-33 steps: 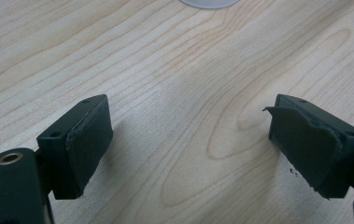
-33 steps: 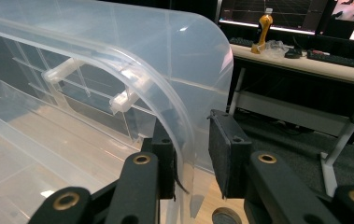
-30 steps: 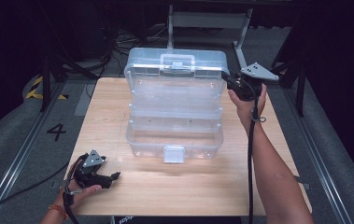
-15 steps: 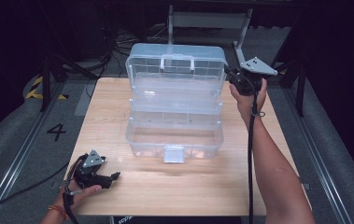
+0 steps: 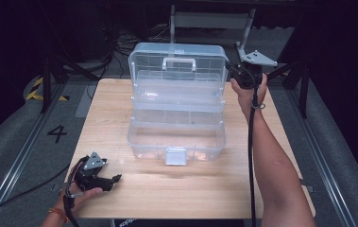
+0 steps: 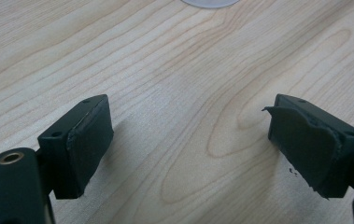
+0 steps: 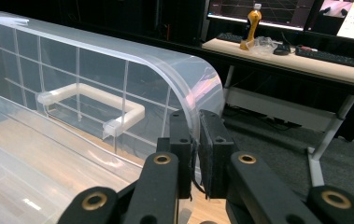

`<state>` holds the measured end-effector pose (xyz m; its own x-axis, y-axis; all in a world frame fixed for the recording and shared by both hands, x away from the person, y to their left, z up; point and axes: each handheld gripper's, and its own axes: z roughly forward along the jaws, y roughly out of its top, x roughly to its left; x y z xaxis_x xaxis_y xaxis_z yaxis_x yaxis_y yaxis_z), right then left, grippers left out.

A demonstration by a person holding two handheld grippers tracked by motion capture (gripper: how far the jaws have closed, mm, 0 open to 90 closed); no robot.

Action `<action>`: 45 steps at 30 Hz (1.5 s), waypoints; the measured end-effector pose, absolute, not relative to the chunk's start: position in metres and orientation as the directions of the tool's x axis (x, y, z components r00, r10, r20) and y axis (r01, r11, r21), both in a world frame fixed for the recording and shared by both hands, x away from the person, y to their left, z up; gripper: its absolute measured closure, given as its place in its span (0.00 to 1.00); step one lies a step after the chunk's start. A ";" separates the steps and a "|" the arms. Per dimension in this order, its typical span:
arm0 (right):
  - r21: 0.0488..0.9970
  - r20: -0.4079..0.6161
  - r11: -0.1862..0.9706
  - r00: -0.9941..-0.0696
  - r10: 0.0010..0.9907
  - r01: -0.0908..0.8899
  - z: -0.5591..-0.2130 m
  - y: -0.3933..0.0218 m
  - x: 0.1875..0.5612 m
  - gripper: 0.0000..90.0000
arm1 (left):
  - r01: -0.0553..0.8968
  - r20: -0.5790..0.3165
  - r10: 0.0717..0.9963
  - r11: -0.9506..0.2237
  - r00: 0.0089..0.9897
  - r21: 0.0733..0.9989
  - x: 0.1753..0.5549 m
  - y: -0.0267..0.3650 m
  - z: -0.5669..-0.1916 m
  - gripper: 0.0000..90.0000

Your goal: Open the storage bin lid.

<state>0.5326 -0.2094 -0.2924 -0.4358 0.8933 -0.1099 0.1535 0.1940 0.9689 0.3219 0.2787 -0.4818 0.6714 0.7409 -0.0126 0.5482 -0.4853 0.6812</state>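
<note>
A clear plastic tiered storage box (image 5: 176, 137) stands open at the middle of the wooden table (image 5: 191, 189), its trays stepped back. Its lid (image 5: 179, 59) with a white handle (image 5: 179, 61) stands raised at the far side. My right gripper (image 5: 232, 72) is shut on the lid's right edge. In the right gripper view the pads (image 7: 212, 149) pinch the curved lid rim (image 7: 198, 88), with the handle (image 7: 90, 100) to the left. My left gripper (image 5: 115, 179) rests at the table's front left, open, nothing between its jaws (image 6: 188, 140).
A metal stand (image 5: 212, 21) rises behind the table's far edge. A desk (image 7: 296, 58) with an orange bottle (image 7: 251, 21), a keyboard and monitors lies beyond the lid. The floor at the left bears a "4" mark (image 5: 57, 134). Bare wood lies in front of the box.
The right gripper has moved slightly away from the person with the lid's edge in it, and the lid has swung a little further back. The left gripper has stayed still.
</note>
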 end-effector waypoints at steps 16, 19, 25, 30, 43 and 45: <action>0.964 -0.099 0.196 -0.442 0.891 0.180 -0.291 -0.211 0.545 0.94 | 0.547 -0.011 0.741 -0.486 0.672 0.681 0.322 0.279 -0.482 0.16; 0.963 -0.101 0.199 -0.440 0.892 0.182 -0.291 -0.210 0.547 0.94 | 0.548 -0.012 0.741 -0.486 0.671 0.681 0.322 0.279 -0.482 0.16; 0.963 -0.089 0.190 -0.444 0.891 0.189 -0.292 -0.212 0.552 0.94 | 0.547 -0.011 0.741 -0.486 0.672 0.681 0.322 0.279 -0.482 0.16; 0.960 -0.089 0.196 -0.442 0.892 0.201 -0.292 -0.211 0.557 0.94 | 0.547 -0.012 0.741 -0.486 0.672 0.681 0.322 0.279 -0.482 0.16; 0.954 -0.081 0.198 -0.441 0.894 0.224 -0.292 -0.210 0.567 0.94 | 0.542 -0.007 0.736 -0.492 0.677 0.681 0.323 0.279 -0.482 0.16; 0.952 -0.087 0.206 -0.442 0.893 0.229 -0.292 -0.210 0.569 0.94 | 0.542 -0.008 0.735 -0.492 0.678 0.681 0.323 0.279 -0.482 0.16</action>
<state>0.5685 -0.2097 -0.2916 -0.4416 0.8930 -0.0868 0.2288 0.2056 0.9515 0.3227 0.2793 -0.4817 0.6777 0.7353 -0.0082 0.5421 -0.4920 0.6812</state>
